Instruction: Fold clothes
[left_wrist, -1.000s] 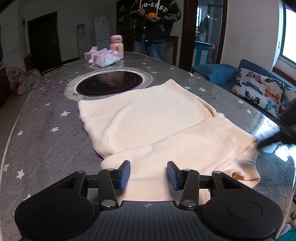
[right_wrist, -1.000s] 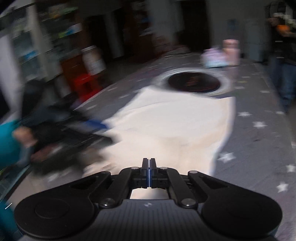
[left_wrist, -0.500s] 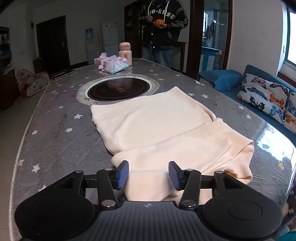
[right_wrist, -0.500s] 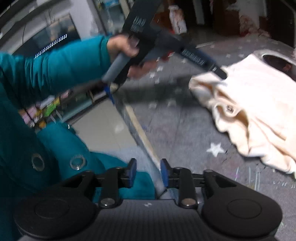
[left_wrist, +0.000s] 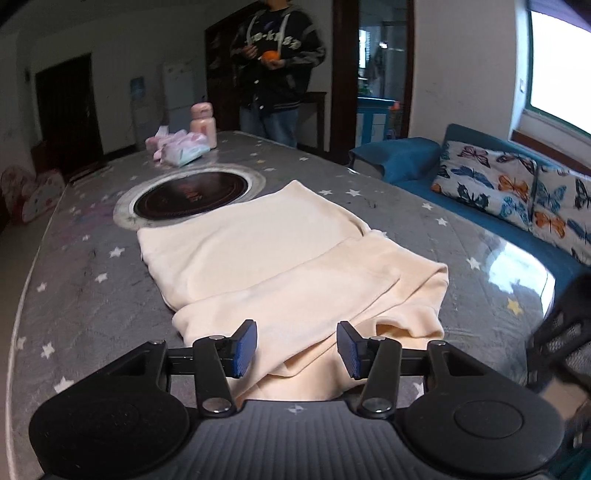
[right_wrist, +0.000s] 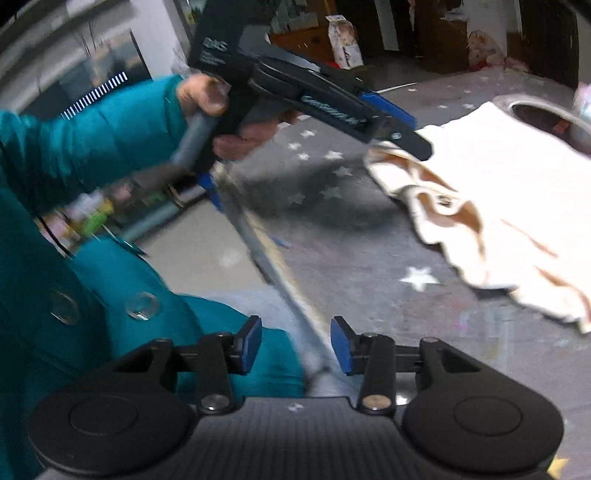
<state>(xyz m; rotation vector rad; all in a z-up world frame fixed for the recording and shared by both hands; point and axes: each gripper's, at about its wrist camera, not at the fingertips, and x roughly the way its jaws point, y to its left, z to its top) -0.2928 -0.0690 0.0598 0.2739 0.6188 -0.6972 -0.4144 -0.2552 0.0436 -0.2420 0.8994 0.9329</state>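
Grey star-printed tabletop (left_wrist: 74, 280) filled the lower half of the left wrist frame, a round dark inset burner (left_wrist: 188, 195) at upper centre. Across the middle lay the cream fleece garment (left_wrist: 280, 266), partly folded, its near hem reaching between the blue pads of the left hand-held gripper (left_wrist: 294, 347), whose jaws stood wide and held nothing. At lower centre of the right wrist frame, the right hand-held gripper (right_wrist: 295, 345) was also spread wide and empty over the tabletop's edge, the garment at right.
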